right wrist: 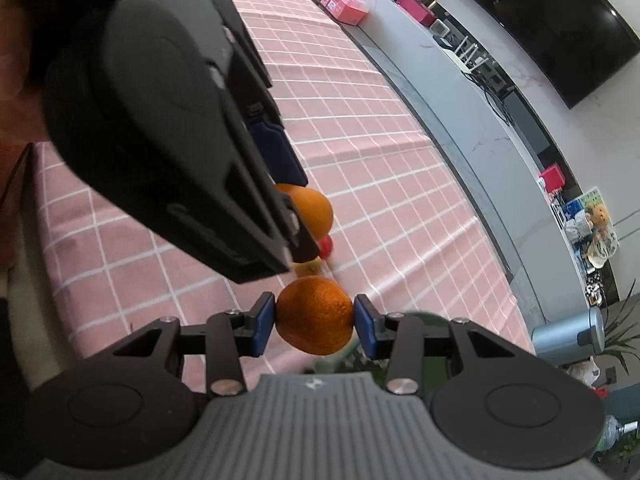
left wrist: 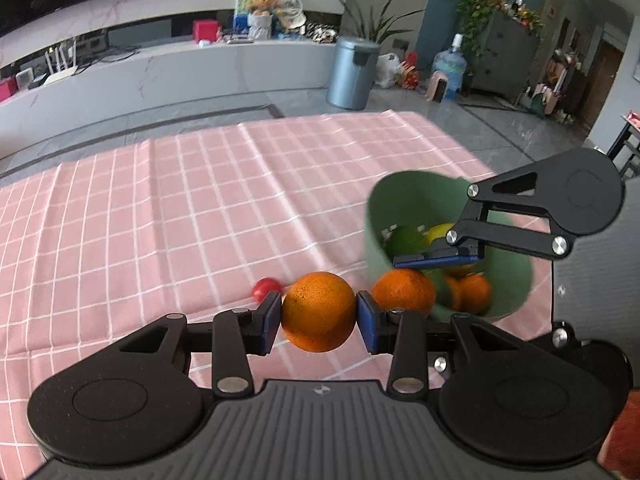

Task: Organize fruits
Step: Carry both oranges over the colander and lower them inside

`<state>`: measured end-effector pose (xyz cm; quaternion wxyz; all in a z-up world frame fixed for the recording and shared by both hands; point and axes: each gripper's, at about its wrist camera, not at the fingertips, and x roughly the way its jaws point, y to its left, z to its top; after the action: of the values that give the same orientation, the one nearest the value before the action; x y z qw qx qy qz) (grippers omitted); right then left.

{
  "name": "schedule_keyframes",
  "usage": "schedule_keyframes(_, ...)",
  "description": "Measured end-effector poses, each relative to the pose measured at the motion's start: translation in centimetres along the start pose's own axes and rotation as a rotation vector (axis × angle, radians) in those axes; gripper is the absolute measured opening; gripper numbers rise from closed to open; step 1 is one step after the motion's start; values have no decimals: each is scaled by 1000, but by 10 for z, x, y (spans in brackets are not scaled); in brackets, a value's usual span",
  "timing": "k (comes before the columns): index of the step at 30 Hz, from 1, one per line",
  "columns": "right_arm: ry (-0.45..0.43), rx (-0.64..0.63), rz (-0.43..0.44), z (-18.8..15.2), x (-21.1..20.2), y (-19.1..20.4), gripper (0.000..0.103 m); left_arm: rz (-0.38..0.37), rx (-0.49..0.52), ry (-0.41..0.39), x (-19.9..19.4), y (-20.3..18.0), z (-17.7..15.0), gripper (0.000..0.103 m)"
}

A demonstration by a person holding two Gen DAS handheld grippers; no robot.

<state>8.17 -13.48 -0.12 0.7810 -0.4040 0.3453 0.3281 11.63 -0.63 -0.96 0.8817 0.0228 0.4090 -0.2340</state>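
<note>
Your left tongs (left wrist: pixel 318 314) clamp an orange (left wrist: pixel 318 311) between their blue pads, lifted clear of the pink checked cloth (left wrist: pixel 160 200), just beside the green bucket (left wrist: pixel 412 196). Your right tongs (right wrist: pixel 315 316) hold a second orange (right wrist: pixel 315 314) the same way, squeezed across its middle so it cannot roll out. In the left view that second orange (left wrist: pixel 404 292) hangs at the near rim of the bucket, with the right tongs reaching across the bucket's mouth from above. That looks like a drop position: the fruit is held over or just short of the opening, though the blur makes it hard to say which.

Inside the bucket you already have a green fruit (left wrist: pixel 404 238), a yellow one (left wrist: pixel 440 231) and more oranges (left wrist: pixel 474 292), so the sorting seems well along. On the surface away from the bucket, behind the left orange, a small red fruit (left wrist: pixel 266 288) waits on the cloth. The right view also shows something yellowish just beside it, too blurred to name.

Your two tongs are crowded together near the bucket; release the right orange first and mind the overlap.
</note>
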Motion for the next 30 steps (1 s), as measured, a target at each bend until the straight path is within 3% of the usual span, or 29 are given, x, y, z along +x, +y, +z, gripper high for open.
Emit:
schedule_keyframes(7, 65, -22, -44, -30, -28, -16, 39, -87, 6, -8, -3, -23, 10, 45)
schedule_keyframes(15, 82, 260, 7, -73, -32, -55, 40, -144, 37, 21, 16, -42, 17, 45)
schedule_keyframes(25, 140, 475, 59, -108, -1, -80, 40, -155, 84, 75, 53, -62, 32, 45)
schedule_keyframes(30, 164, 520, 53, -122, 9, -94, 40, -179, 114, 94, 72, -72, 40, 45)
